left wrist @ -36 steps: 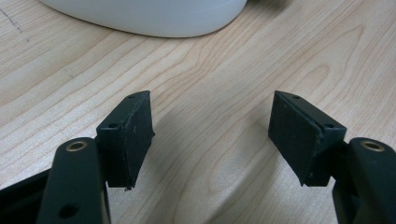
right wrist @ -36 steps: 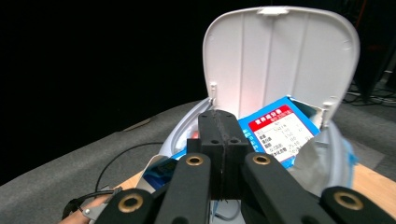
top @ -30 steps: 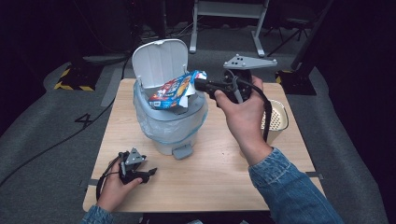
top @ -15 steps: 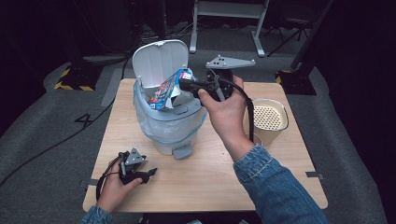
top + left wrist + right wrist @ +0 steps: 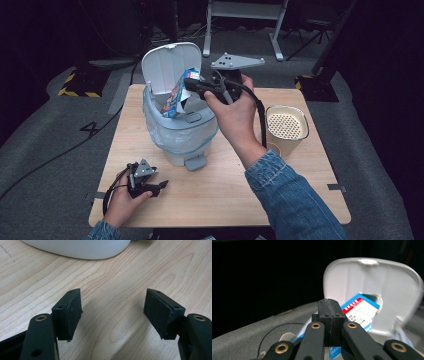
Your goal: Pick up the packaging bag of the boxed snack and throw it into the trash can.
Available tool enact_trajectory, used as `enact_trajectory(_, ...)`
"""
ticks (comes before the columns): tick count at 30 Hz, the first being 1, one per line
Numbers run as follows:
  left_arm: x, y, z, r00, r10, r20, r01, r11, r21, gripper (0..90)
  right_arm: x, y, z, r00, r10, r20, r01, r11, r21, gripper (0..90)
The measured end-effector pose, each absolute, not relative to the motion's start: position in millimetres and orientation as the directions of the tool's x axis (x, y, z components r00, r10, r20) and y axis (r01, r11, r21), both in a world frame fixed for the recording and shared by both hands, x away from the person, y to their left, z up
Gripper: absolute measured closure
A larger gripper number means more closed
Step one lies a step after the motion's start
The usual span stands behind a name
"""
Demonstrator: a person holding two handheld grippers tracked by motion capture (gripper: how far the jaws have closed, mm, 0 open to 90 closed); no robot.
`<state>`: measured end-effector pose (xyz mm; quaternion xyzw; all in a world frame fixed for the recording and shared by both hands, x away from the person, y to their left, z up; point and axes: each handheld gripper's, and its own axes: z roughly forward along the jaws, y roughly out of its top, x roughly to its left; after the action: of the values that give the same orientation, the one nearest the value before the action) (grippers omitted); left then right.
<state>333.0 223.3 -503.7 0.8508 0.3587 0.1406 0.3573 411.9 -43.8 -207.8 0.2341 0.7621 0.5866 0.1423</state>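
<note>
A white pedal bin [image 5: 186, 131] with a clear plastic liner stands on the wooden table [image 5: 280, 187], its lid [image 5: 167, 62] raised. My right gripper [image 5: 192, 84] is shut on a blue, red and white packet [image 5: 176, 96] that hangs tilted over the bin's mouth, in front of the lid. In the right gripper view the closed right gripper [image 5: 329, 305] has the packet [image 5: 361, 310] showing past it against the lid [image 5: 392, 282]. My left gripper [image 5: 161, 186] lies on the table at the front left, open, holding nothing. The left gripper [image 5: 113, 302] points at bare wood below the bin's base [image 5: 80, 247].
A beige container with a perforated top [image 5: 286, 125] stands at the table's right, behind my right forearm. The bin's pedal [image 5: 195, 162] juts toward the front. Dark floor with cables surrounds the table.
My right gripper has carried the packet leftward, from the bin's right rim to over its opening, and the packet now hangs more upright. The left gripper has stayed put.
</note>
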Motion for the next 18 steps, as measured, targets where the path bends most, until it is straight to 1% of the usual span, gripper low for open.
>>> enact_trajectory(1,332.9,223.4,-503.7,0.704,0.710,-0.017,0.509,-0.488,0.709,31.0,411.8,-40.1,-206.5,-0.860,0.509,0.041,0.168,0.206,0.964,90.0)
enact_trajectory(3,332.8,223.4,-503.6,0.705,0.709,-0.017,0.509,-0.489,0.709,31.0,409.9,-33.4,-204.2,-0.856,0.517,0.011,0.143,0.217,0.966,90.0)
enact_trajectory(6,332.7,223.5,-503.5,0.707,0.707,-0.015,0.507,-0.492,0.708,31.0,407.5,-28.2,-200.3,-0.863,0.505,0.014,0.136,0.205,0.969,90.0)
enact_trajectory(9,332.5,223.5,-503.6,0.708,0.706,-0.014,0.506,-0.492,0.708,31.0,401.6,-27.9,-198.7,-0.858,0.513,-0.022,0.119,0.239,0.964,90.0)
enact_trajectory(14,332.5,223.7,-503.3,0.708,0.706,-0.009,0.504,-0.496,0.707,31.0,391.0,-42.9,-191.7,-0.844,0.536,-0.033,0.113,0.238,0.965,90.0)
enact_trajectory(18,332.2,223.4,-503.5,0.705,0.709,-0.014,0.507,-0.491,0.708,31.0,388.2,-60.7,-185.6,-0.821,0.571,-0.013,0.137,0.219,0.966,90.0)
